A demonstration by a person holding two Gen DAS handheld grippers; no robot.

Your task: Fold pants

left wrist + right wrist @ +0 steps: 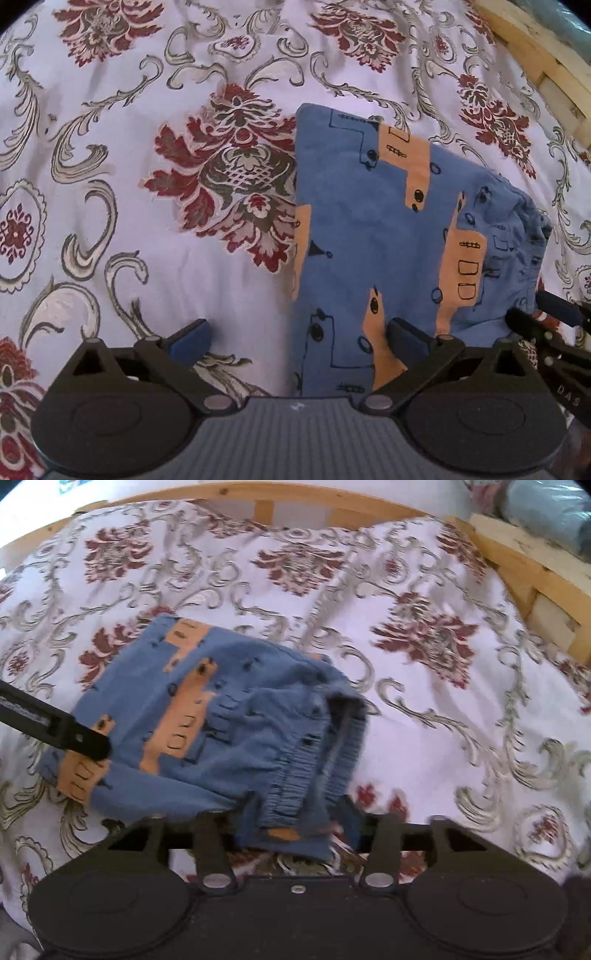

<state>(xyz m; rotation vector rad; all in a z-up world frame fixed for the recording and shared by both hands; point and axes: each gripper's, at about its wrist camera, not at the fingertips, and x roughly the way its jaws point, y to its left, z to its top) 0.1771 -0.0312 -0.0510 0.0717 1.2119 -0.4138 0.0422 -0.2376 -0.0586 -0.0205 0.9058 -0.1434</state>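
The blue pants [373, 229], printed with orange patches, lie folded into a small rectangle on the floral bedspread [155, 155]. My left gripper [298, 341] is open and low over the near left edge of the pants. One pad [406, 338] is above the cloth and the other sits over bare bedspread. In the right wrist view the pants [221, 709] have their elastic waistband [295, 775] turned toward my right gripper [299, 823]. That gripper's fingers are drawn close together with a waistband corner bunched between them, hiding the left pad. A left gripper finger [85, 738] rests on the far corner.
A wooden bed frame [517, 565] runs along the far and right sides of the mattress. A grey-blue bundle [554, 513] lies beyond the frame at the upper right. Bedspread surrounds the pants on all sides.
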